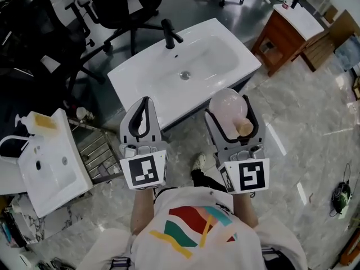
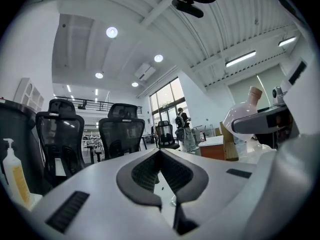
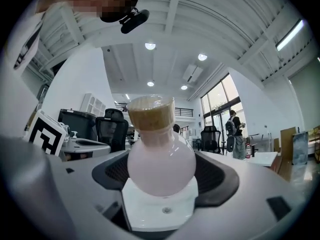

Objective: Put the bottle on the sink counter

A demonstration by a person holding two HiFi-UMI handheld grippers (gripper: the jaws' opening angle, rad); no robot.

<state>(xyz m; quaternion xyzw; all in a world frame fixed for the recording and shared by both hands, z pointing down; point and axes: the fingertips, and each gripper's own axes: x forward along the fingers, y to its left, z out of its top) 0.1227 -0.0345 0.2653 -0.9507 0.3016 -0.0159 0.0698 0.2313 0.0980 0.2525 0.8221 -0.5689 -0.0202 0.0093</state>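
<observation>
A round pale pink bottle [image 1: 226, 106] with a cork stopper [image 1: 244, 126] lies between the jaws of my right gripper [image 1: 229, 108], which is shut on it. In the right gripper view the bottle [image 3: 161, 161] fills the middle, with the cork [image 3: 150, 113] pointing up. The white sink counter [image 1: 138, 69] with its black faucet [image 1: 170, 34] lies just ahead of both grippers, lower than they are. My left gripper [image 1: 147, 101] is held beside the right one, jaws closed and holding nothing [image 2: 160, 152]. The bottle [image 2: 244, 118] also shows at the right of the left gripper view.
A smaller white sink [image 1: 50, 165] with a soap dispenser [image 1: 35, 121] stands at the left, a metal rack [image 1: 98, 151] beside it. Black office chairs [image 1: 121, 4] stand behind the counter. A wooden cabinet [image 1: 284, 35] is at the upper right. The floor is marble tile.
</observation>
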